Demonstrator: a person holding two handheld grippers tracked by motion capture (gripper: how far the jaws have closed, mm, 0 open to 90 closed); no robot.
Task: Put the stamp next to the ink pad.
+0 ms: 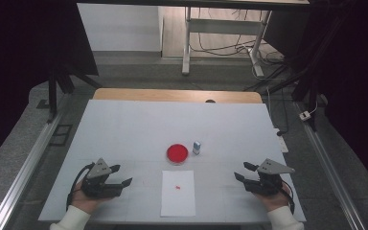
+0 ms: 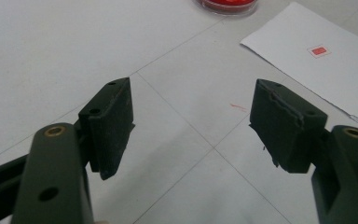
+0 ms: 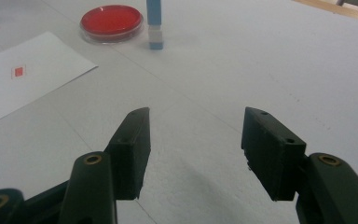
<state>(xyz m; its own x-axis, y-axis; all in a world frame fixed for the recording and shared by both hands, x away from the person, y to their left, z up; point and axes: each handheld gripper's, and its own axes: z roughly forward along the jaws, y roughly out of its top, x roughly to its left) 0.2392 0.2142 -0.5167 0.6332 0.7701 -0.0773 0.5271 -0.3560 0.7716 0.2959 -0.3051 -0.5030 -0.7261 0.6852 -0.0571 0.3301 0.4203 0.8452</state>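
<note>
High view puts your two hands at the near edge of a white table (image 1: pixel 124 124), sleeves coming in from the bottom. Your left gripper (image 1: pixel 120 176) rests low at the left, jaws spread wide with nothing between them. Your right gripper (image 1: pixel 242 171) sits at the right, jaws also wide and empty.

Between the two grippers, near the front edge, lies a white sheet (image 1: pixel 178 203). Its long axis runs from you toward the far side. A small red stamp mark (image 1: pixel 178 186) sits on its upper half; in the left gripper view it reads as a red square (image 2: pixel 319 50).

Just beyond the sheet stands a round red ink dish (image 1: pixel 177 153), apart from the paper. Just beside the dish, to its right, a small stamp (image 1: pixel 197 147) stands upright, long axis vertical, pale body with a blue base in the right gripper view (image 3: pixel 154 32). Nothing lies between your right gripper and the stamp; bare table is all that separates them.

Past the white top, a strip of wood edge (image 1: pixel 172 94) shows, then grey floor, a table frame (image 1: pixel 187 43) with loose cables (image 1: pixel 220 48), and dark curtains at both sides.
</note>
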